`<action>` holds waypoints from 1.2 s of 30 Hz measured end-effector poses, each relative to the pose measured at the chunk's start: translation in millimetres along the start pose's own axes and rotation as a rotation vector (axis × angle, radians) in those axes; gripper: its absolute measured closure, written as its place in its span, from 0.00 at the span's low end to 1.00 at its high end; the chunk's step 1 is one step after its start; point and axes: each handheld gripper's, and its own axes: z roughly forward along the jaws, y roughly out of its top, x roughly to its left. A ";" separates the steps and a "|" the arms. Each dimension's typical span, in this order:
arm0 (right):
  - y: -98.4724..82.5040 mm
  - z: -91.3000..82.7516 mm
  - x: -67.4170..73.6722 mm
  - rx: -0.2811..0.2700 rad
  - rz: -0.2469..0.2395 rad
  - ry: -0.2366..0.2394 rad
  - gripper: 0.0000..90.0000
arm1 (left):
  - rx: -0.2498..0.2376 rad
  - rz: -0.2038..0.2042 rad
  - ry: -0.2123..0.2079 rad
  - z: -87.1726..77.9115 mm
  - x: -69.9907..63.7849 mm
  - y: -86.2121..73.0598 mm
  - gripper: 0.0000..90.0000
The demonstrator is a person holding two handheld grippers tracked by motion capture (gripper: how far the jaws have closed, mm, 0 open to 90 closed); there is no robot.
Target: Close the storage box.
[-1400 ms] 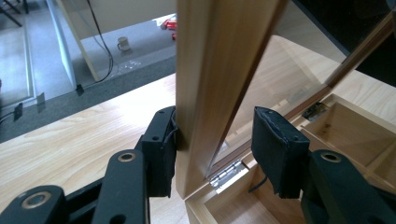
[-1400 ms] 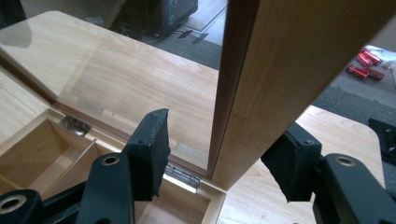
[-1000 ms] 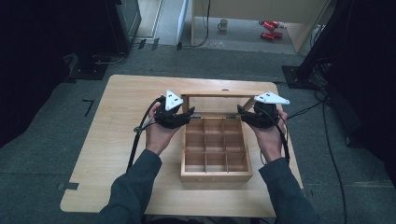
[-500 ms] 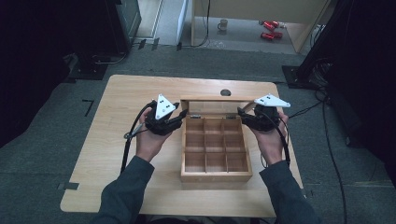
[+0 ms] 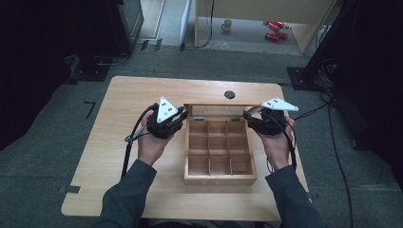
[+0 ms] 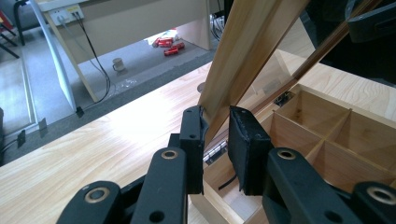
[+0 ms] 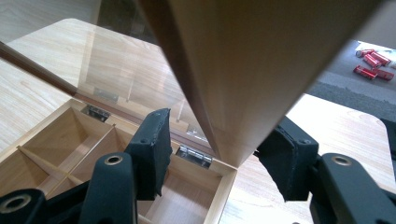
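Note:
An open wooden box with several empty compartments stands on the table. Its glass-paned lid is raised at the back. My left gripper is at the lid's left edge; in the left gripper view the left gripper has just closed and is shut on the lid's wooden frame. My right gripper is at the lid's right edge. In the right gripper view the right gripper straddles the lid's corner with a gap at the left pad, so it is open.
The light wooden table has a round cable hole behind the box. A mug and red items lie on the floor beyond. Black cables trail from both grippers over the table's sides.
My left hand has shifted a little to the left and its jaws have closed on the lid's left edge. The right hand has stayed where it was.

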 end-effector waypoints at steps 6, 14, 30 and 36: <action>-6.4 -9.6 -3.8 -0.002 -0.003 0.019 0.52 | 0.002 0.009 0.003 -3.4 -2.7 -0.5 0.85; -11.1 -27.8 -12.4 -0.030 0.002 0.032 0.62 | -0.007 0.003 0.004 -5.8 -6.5 -4.2 0.85; -12.0 -42.9 -4.5 -0.027 -0.104 0.026 0.81 | -0.004 -0.007 0.008 -8.9 -12.0 -9.5 0.85; -15.3 -46.0 -3.9 -0.026 -0.114 0.029 0.83 | -0.002 -0.011 0.004 -10.6 -13.8 -12.2 0.85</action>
